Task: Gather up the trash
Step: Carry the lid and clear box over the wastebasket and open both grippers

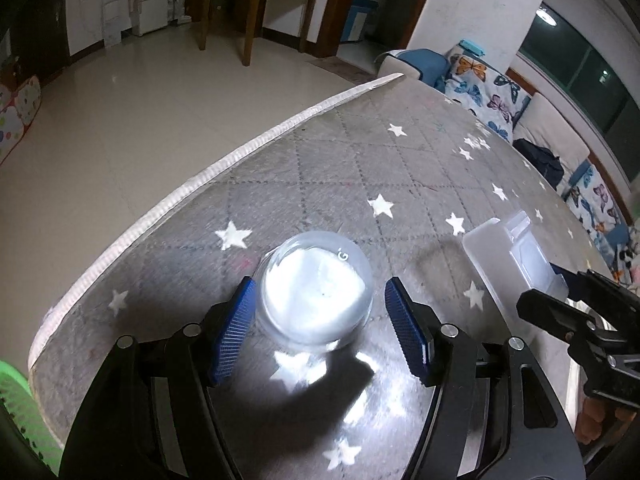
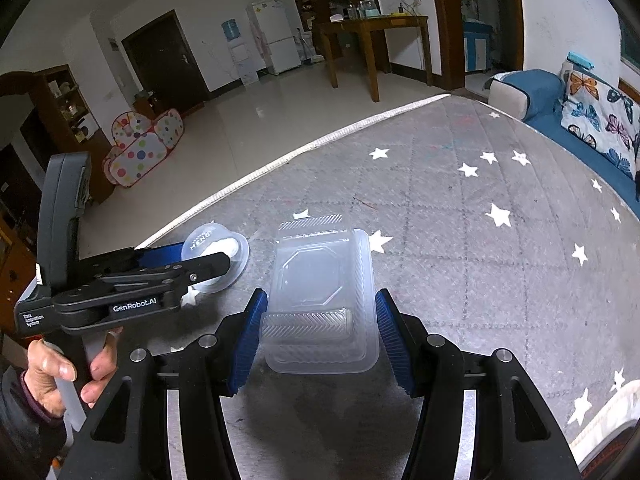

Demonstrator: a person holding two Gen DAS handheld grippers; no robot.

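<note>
Two trash items on the star-patterned mat [image 2: 460, 200]: one clear plastic cup [image 1: 316, 288] with white contents washed out by glare, one clear clamshell container [image 2: 320, 296], partly cut off in the left view. Left gripper [image 1: 320, 328] spread wide around the cup; right gripper [image 2: 318, 336] wide around the container, neither pinching.

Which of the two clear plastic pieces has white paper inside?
The round cup, between the left gripper's open fingers. The rectangular box, between the right gripper's fingers, looks empty.
</note>
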